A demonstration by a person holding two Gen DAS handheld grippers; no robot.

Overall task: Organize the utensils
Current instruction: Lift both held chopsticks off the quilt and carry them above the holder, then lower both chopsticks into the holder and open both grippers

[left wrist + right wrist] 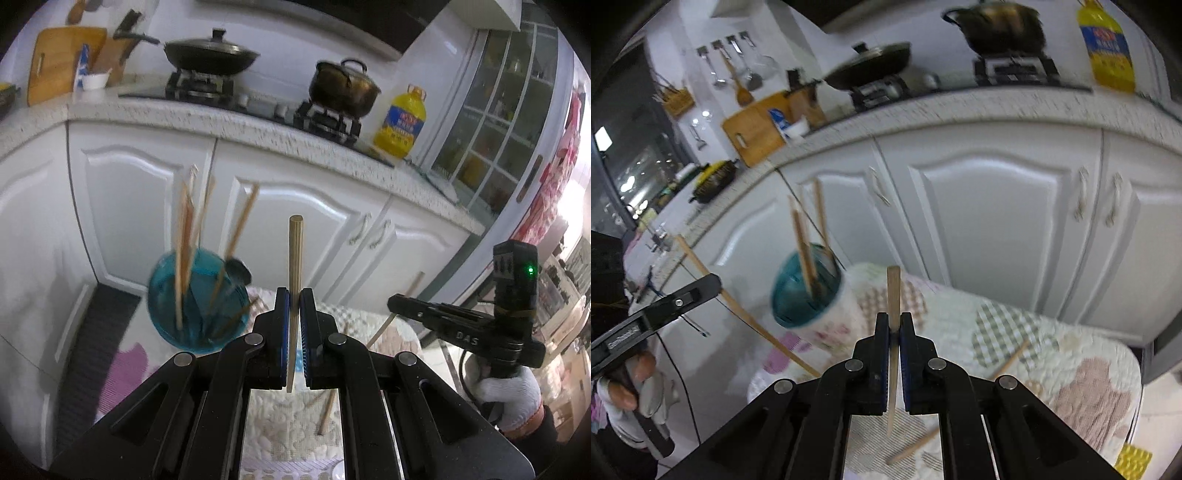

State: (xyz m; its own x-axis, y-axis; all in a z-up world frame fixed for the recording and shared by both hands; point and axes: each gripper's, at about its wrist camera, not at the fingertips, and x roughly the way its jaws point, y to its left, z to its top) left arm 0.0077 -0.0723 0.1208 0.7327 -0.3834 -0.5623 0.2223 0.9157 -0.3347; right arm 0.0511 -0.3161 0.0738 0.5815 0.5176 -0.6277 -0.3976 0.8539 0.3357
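Note:
My left gripper (294, 295) is shut on a wooden chopstick (295, 251) that stands upright between its blue pads. A teal glass cup (195, 299) holding several chopsticks sits just left of it on the quilted cloth (280, 424). My right gripper (894, 321) is shut on another chopstick (893, 291), also upright, with the teal cup (801, 288) to its left. Loose chopsticks lie on the cloth: one (327, 413) below the left jaws, others (912, 448) (1012, 360) near the right gripper. The right gripper also shows in the left wrist view (397, 302), the left gripper in the right wrist view (714, 284).
White cabinet doors (990, 221) stand close behind the cloth-covered surface. Above them the counter (229, 118) carries a wok (210, 55), a pot (343, 86), a yellow oil bottle (400, 122) and a cutting board (59, 70). A gloved hand (509, 395) holds the right gripper.

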